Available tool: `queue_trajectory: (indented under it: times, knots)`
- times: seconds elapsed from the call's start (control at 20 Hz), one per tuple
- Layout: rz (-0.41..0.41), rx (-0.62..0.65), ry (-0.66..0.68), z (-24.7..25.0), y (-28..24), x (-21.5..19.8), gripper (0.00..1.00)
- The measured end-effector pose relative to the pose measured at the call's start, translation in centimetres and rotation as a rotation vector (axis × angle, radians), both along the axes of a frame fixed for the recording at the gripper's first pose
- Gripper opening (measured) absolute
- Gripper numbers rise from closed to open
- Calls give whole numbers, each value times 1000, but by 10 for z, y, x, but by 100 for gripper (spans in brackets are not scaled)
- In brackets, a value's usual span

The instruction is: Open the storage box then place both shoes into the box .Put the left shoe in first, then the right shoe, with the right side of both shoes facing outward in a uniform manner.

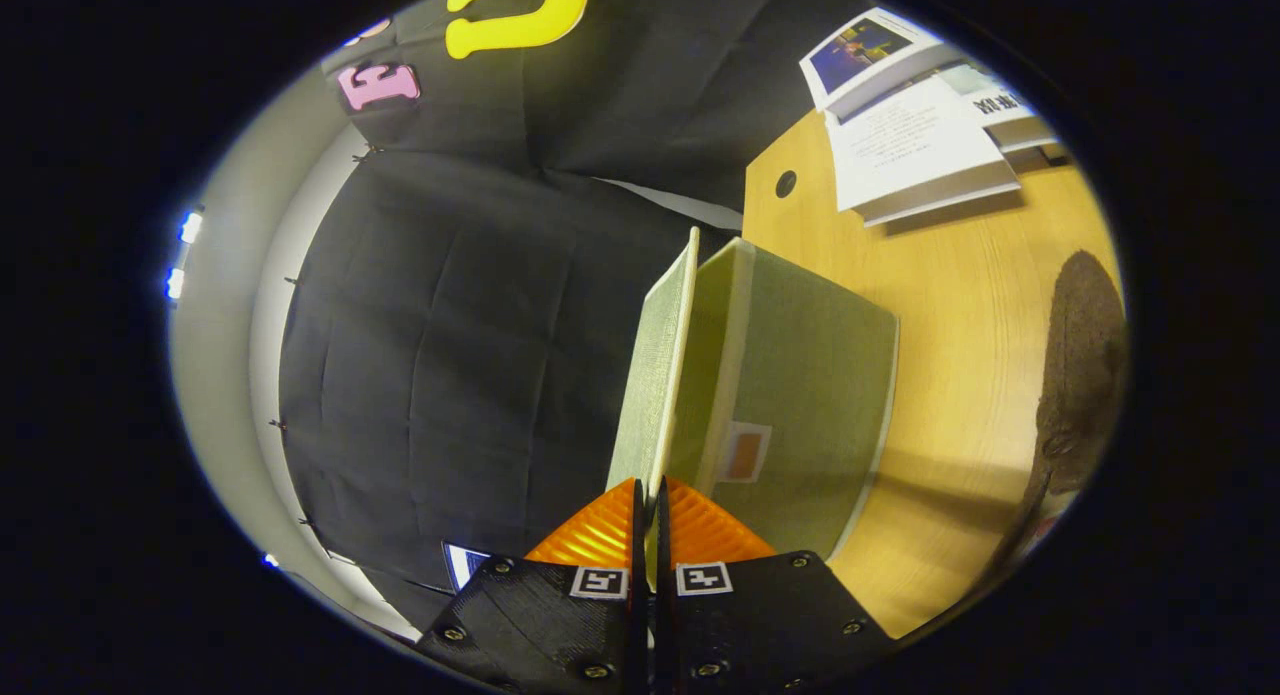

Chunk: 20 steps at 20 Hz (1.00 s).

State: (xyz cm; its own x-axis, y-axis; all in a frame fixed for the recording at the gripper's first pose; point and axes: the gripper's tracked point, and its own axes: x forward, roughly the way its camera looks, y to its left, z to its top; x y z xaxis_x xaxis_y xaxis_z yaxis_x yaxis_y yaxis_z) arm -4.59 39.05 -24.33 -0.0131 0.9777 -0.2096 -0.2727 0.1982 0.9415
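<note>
A pale green fabric storage box with white trim and a small orange label patch stands on the wooden table. Its lid is swung up and away from the box body, seen nearly edge-on. My gripper is shut on the lid's free edge, which runs straight in between the two fingers. A brown shoe lies on the table beyond the box's far side, partly cut off. The whole scene appears tilted, as the gripper is rolled to one side.
Several books and printed booklets are stacked at the table's far corner, past the box. A round cable hole sits near the table's edge. Black cloth walls close in the booth behind the lid.
</note>
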Motion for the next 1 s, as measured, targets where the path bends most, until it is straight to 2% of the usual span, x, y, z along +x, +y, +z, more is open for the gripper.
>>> queue_trajectory:
  times: [0.2,0.55,1.0]
  knots:
    - [9,8,-67,42,18,1,3]
    - [81,-5,-203,99,77,-15,6]
    - [159,4,-248,118,167,-33,6]
